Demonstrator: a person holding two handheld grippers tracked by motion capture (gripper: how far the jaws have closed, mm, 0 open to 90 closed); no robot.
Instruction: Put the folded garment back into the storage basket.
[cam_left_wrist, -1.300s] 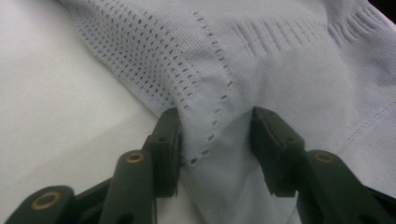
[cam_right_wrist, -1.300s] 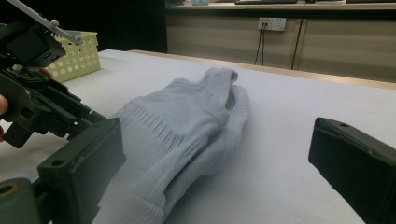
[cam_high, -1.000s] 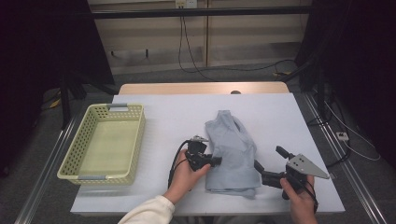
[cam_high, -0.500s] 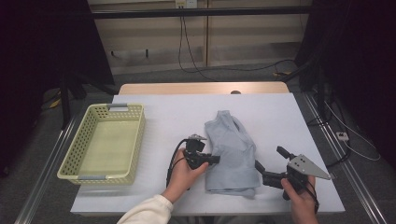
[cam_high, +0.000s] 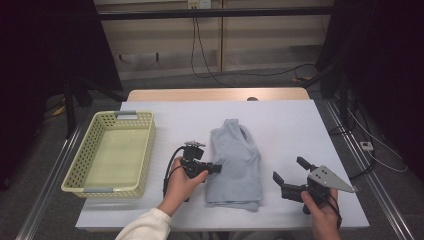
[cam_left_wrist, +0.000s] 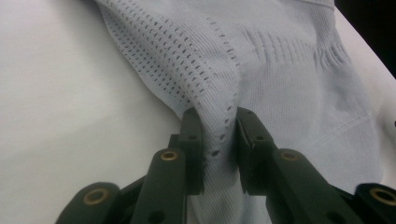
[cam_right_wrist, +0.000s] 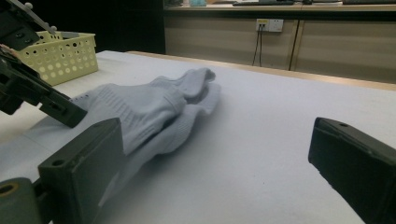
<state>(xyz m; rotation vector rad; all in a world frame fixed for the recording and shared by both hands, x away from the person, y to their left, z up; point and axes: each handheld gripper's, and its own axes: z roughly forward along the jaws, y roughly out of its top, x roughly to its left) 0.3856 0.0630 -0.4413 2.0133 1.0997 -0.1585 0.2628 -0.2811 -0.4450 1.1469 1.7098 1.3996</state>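
Left gripper (cam_left_wrist: 218, 154): its jaws are nearly closed and pinch a fold at the left edge of the light blue knit top (cam_high: 235, 162).
Right gripper (cam_high: 290, 176): its jaws are wide open and hold nothing; it waits near the tabletop's (cam_high: 290, 125) front right corner.
Top's place: folded, in the middle of the tabletop, right of the yellow basket (cam_high: 112, 152).
Risk: the pinch takes just a thin fold, so a pull may slip off or unfold the top.
Long way: it runs from the front edge to the back edge, narrow end toward the back.
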